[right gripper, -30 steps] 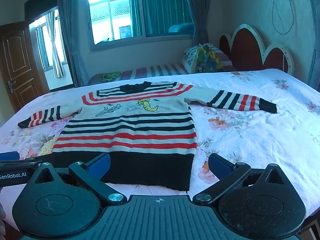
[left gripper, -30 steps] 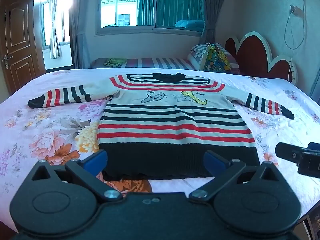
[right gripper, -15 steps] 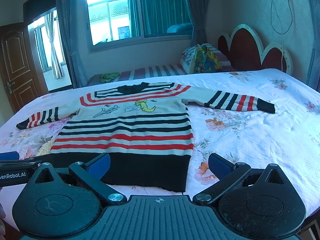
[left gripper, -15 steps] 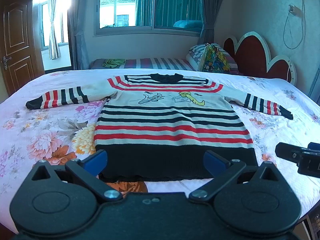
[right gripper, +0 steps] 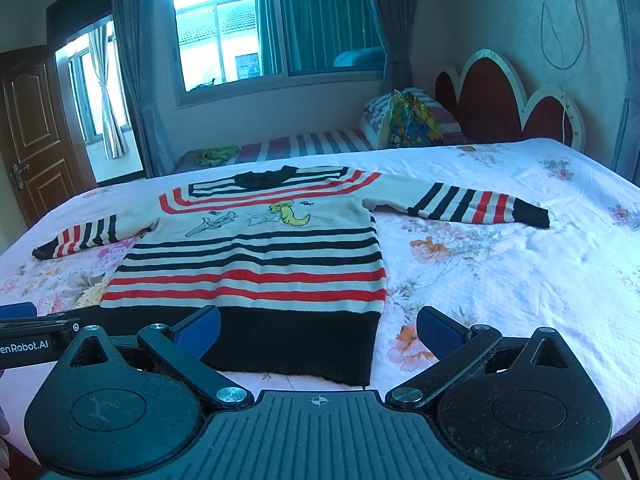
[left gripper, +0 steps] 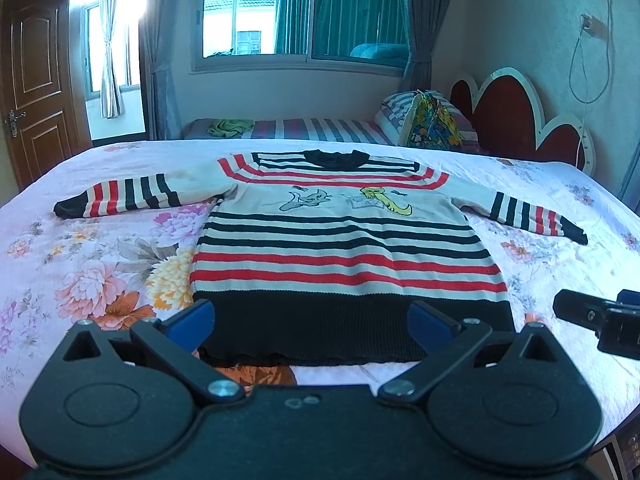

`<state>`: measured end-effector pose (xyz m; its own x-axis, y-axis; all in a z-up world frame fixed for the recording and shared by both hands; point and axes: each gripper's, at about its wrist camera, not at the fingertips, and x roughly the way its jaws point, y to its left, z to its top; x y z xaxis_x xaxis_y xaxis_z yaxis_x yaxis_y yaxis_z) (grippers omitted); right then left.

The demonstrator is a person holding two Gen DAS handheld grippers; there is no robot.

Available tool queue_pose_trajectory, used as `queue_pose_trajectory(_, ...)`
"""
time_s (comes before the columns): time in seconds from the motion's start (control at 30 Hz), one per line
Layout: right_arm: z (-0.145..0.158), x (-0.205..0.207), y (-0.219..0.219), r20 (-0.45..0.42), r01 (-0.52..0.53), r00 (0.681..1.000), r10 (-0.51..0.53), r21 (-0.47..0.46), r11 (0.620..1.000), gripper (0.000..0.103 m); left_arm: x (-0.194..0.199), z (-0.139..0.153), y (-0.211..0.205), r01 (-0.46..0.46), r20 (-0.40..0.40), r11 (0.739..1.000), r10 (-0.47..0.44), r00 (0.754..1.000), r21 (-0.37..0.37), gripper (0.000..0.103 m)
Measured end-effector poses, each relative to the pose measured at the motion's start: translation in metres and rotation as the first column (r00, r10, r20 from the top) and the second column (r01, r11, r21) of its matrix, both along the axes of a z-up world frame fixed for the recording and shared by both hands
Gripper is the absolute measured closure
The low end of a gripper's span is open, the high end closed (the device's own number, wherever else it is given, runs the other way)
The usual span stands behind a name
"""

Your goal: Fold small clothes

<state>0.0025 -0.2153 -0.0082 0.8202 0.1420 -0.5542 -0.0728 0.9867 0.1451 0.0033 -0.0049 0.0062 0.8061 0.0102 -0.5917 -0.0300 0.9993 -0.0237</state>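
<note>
A small cream sweater (left gripper: pixel 340 240) with red and black stripes and a black hem lies flat, face up, on the floral bedsheet (left gripper: pixel 80 280), both sleeves spread out sideways. It also shows in the right wrist view (right gripper: pixel 256 256). My left gripper (left gripper: pixel 310 320) is open and empty, hovering just short of the black hem. My right gripper (right gripper: pixel 318 326) is open and empty, near the hem's right corner. The right gripper's body shows at the right edge of the left wrist view (left gripper: pixel 600 320).
The bed's near edge runs just under both grippers. A second bed with a striped cover (left gripper: pixel 312 128), a pillow and a colourful bag (left gripper: pixel 430 124) stands behind. A red headboard (left gripper: pixel 520 120) is at right, a wooden door (left gripper: pixel 32 92) at left.
Both grippers have shifted slightly, so the sweater sits a little closer and lower in view. The sweater has not moved and both grippers stay open.
</note>
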Motion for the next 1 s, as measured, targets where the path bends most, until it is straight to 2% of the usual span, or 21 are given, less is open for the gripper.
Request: queue_pose_trajectory(1.0, 0.0067, -0.0004, 0.0065, 0.01, 0.001, 1.0, -0.001, 0.004, 1.0, 0.0, -0.0023, 0.0026, 0.0035, 0.001, 0.013, 1.0, -0.001, 1.0, 0.005, 0.001)
